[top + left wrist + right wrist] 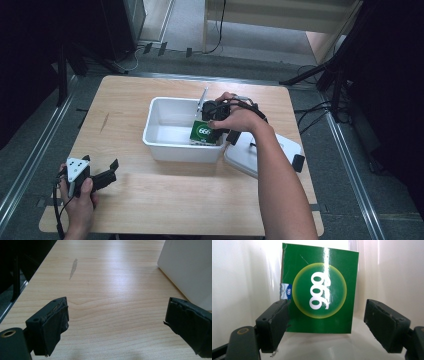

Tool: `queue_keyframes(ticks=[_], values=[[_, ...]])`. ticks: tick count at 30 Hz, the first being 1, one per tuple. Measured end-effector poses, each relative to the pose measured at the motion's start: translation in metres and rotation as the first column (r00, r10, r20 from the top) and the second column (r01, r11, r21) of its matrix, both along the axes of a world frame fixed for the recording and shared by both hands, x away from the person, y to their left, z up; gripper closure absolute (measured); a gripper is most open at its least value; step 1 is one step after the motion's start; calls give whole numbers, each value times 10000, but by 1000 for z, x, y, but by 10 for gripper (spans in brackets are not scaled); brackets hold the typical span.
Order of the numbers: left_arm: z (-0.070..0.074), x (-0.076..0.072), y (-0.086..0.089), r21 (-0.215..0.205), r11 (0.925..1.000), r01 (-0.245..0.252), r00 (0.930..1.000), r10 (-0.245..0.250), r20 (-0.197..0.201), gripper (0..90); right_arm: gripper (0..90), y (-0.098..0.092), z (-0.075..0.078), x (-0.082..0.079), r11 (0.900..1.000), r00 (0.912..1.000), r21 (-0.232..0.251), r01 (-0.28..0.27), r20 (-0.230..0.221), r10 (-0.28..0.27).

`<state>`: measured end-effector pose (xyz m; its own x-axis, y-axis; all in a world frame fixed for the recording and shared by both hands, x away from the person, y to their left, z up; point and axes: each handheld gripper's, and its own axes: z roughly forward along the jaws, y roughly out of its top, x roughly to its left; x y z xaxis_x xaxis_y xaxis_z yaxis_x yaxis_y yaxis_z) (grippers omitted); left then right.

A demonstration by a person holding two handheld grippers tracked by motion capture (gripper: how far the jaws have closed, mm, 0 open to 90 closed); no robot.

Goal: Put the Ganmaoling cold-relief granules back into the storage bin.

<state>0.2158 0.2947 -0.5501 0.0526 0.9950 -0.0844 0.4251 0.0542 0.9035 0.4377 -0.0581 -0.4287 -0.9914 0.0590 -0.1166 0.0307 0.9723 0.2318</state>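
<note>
A wooden table point(165, 210) is seen on a grey floor point(30, 155), with a dark streak point(104, 122) marked near its left edge. Black stand legs point(320, 75) and cables point(215, 35) are seen on the floor behind it, beside pale furniture point(280, 20)

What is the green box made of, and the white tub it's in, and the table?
The green box looks like glossy printed cardboard: light streaks shine on its flat face. The white tub seems to be smooth plastic, with thin walls and rounded corners. The table looks like pale wood, maybe only a wood-look top layer: grain lines run across it.
</note>
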Motion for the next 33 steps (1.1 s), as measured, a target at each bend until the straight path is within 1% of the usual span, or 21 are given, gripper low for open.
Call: queue_keyframes(ticks=[2,6,9,11,13,14,15,17,18,20,21,22,25,27,29,32,33], values=[[0,0,0,-3,10000,7,10000,-7,-11,55,203,-1,2,-1,10000,10000,24,36,29,-37],[0,0,-1,42,10000,-4,10000,4,2,55,204,-2,7,-2,9997,10000,253,-50,87,48],[0,0,0,23,10000,-11,10000,11,-7,55,203,-3,12,-4,9992,9999,398,37,102,-41],[0,0,-1,33,10000,-13,10000,13,-9,55,196,-6,18,-5,9984,9998,557,95,140,-103],[0,0,-1,57,10000,-4,10000,4,-4,55,194,-7,19,-6,9981,9997,603,158,150,-167],[0,0,-1,52,10000,-4,10000,4,0,55,194,-8,21,-6,9974,9998,701,143,145,-154],[0,0,-1,52,10000,-3,10000,3,1,55,194,-8,23,-7,9975,9995,658,269,157,-280],[0,0,-1,53,10000,0,10000,0,-1,55,186,-12,28,-8,9960,9994,844,280,192,-297],[0,0,-1,53,10000,0,10000,0,-1,55,186,-12,28,-8,9960,9994,844,280,192,-297],[0,0,-1,75,10000,19,10000,-19,-15,55,179,-15,33,-9,9951,9987,903,410,258,-435],[0,0,-1,85,10000,16,10000,-16,-13,55,161,-18,39,-10,9935,9984,1041,455,291,-488],[0,0,-1,97,10000,14,10000,-14,-27,55,161,-18,39,-10,9935,9984,1041,455,291,-488],[0,0,-1,118,9999,28,10000,-28,-29,55,133,-25,47,-13,9921,9971,1118,577,425,-628],[0,0,-1,117,9999,24,10000,-23,-26,55,128,-26,49,-13,9920,9971,1142,544,465,-600],[0,0,-1,130,9999,25,10000,-25,-13,55,113,-30,52,-15,9906,9959,1208,641,563,-713],[0,0,-1,170,9998,40,10000,-39,-49,55,14,-37,55,-17,9895,9945,1191,817,562,-889],[0,0,-2,175,9998,39,10000,-38,-49,55,0,-40,56,-18,9887,9933,1149,965,521,-1030]])
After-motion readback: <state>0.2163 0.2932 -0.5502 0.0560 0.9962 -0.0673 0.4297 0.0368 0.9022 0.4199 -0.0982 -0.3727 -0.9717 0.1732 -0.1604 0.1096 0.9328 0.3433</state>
